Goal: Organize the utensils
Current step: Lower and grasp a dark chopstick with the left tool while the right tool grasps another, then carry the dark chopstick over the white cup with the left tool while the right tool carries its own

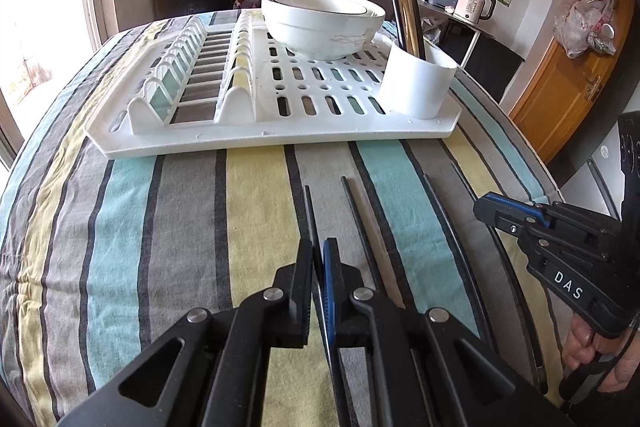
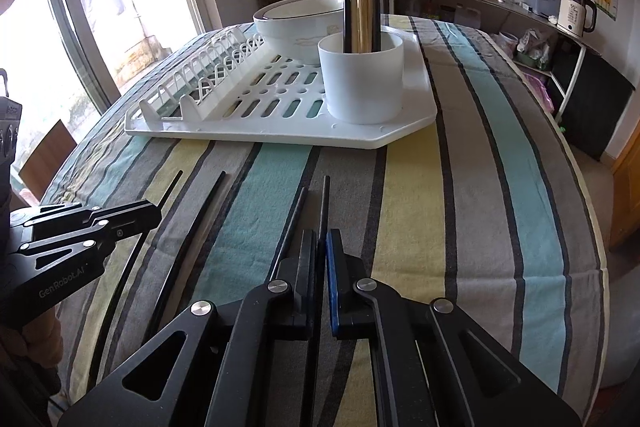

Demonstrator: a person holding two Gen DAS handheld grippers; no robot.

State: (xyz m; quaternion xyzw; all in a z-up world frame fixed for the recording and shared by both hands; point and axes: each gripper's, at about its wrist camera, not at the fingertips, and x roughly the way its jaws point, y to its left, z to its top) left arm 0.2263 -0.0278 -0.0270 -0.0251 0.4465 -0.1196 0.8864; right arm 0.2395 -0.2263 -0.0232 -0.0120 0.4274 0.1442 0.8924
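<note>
Several black chopsticks lie on the striped tablecloth. My left gripper (image 1: 318,247) is shut on a black chopstick (image 1: 309,211) that pokes out past its fingertips. My right gripper (image 2: 322,239) is shut on another black chopstick (image 2: 325,203); a second one (image 2: 294,223) lies just left of it. Loose chopsticks (image 1: 362,227) (image 2: 200,223) lie between the two grippers. A white utensil cup (image 1: 416,83) (image 2: 362,81) on the rack's near right corner holds several black and wooden chopsticks upright.
A white dish rack (image 1: 256,135) (image 2: 256,133) sits across the table's middle, with stacked white bowls (image 1: 320,23) (image 2: 296,23) at its back. The table edge drops off at the right (image 2: 592,211). A counter with a pot, bottles and a kettle stands behind.
</note>
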